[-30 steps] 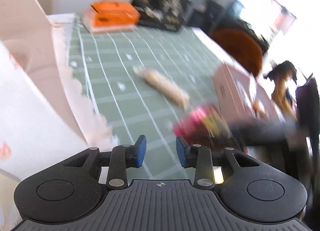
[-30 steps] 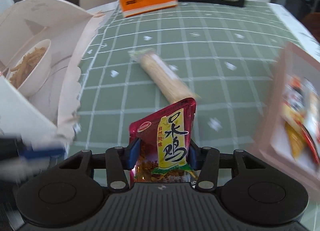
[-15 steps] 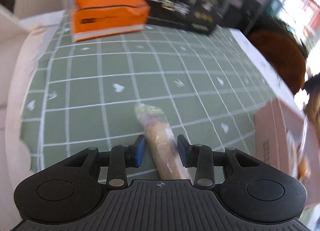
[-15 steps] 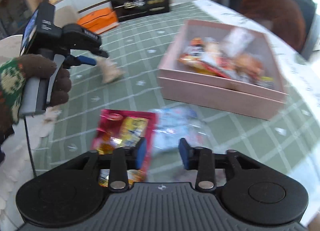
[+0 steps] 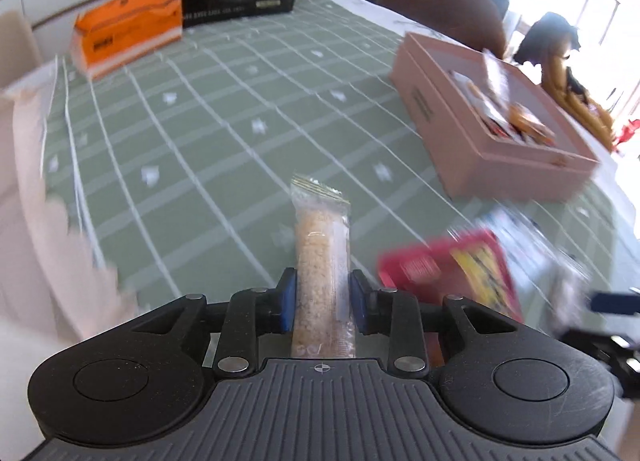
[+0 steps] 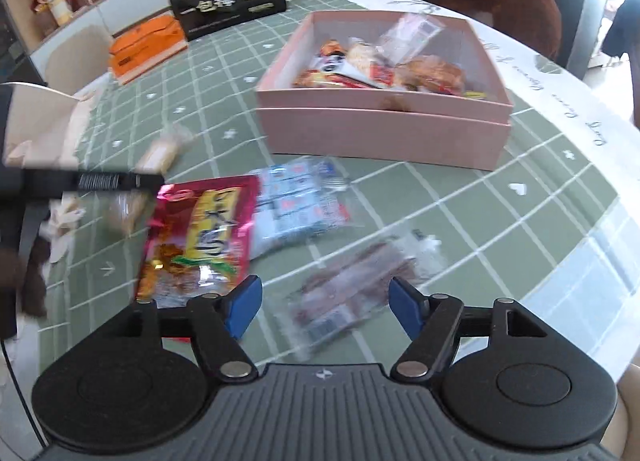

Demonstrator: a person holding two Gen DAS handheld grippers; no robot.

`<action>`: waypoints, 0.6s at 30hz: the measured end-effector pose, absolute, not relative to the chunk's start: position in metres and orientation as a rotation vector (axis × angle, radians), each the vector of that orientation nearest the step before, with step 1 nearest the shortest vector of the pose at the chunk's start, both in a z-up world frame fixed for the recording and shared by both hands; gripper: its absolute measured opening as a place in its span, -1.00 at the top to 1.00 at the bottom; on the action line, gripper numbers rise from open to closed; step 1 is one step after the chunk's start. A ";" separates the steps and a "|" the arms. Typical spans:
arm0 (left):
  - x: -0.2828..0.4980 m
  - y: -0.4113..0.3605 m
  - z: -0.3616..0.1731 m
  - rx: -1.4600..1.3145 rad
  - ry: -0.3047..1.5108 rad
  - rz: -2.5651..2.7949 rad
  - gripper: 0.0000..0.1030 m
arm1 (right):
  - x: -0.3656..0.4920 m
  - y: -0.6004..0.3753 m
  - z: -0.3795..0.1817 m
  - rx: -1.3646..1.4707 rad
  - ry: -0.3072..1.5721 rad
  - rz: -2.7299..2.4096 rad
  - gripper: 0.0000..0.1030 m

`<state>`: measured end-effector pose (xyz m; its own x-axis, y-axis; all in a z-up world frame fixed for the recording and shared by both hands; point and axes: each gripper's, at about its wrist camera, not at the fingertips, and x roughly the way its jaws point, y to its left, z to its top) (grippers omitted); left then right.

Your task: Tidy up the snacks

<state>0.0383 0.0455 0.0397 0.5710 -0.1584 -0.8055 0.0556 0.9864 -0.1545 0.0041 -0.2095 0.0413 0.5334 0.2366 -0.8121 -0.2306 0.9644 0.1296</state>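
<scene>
The left gripper has just closed its fingers on the rice bar — a slippery wrapper could slide out; the right gripper, just opened, holds nothing.

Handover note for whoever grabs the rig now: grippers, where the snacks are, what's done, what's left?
Left gripper: just closed on the rice cracker stick, lifted off the green tablecloth.
Right gripper: just opened, empty, above the brown snack packet.
Red chicken snack pouch and blue-white packet lie loose beside it.
Done: pink box already holds several snacks.
Left: box the stick, then the three loose packets.
</scene>
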 end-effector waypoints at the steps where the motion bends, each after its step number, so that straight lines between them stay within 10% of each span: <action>1: 0.031 0.044 0.040 -0.128 0.960 -0.142 0.36 | 0.001 -0.206 0.042 0.018 0.964 0.294 -0.37; 18: -0.001 -0.019 0.035 -0.161 1.009 -0.393 0.36 | -0.001 -0.241 0.027 -0.040 0.960 0.070 -0.47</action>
